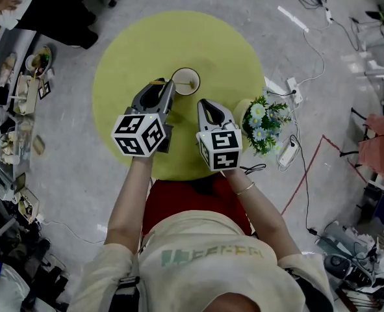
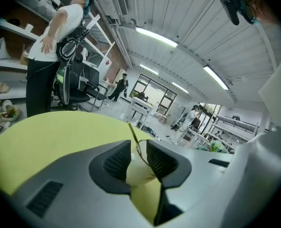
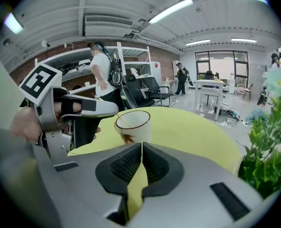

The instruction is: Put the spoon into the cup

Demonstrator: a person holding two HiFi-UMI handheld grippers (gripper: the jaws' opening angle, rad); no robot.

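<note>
Leaning on the left rim of the cup, the spoon has its lower end inside the cup, and its thin handle slants up and out toward the left gripper. That gripper's tips sit just beside the cup's left side. Its jaws stand a narrow gap apart. The handle runs between them, close against one pad, while the other pad is clear of it. The cup is white with a brown rim and stands upright near the middle of the round yellow table. The right gripper hovers just on the near side of the cup, its jaws pressed together with nothing between them. A bunch of flowers stands at the table's right edge.
</note>
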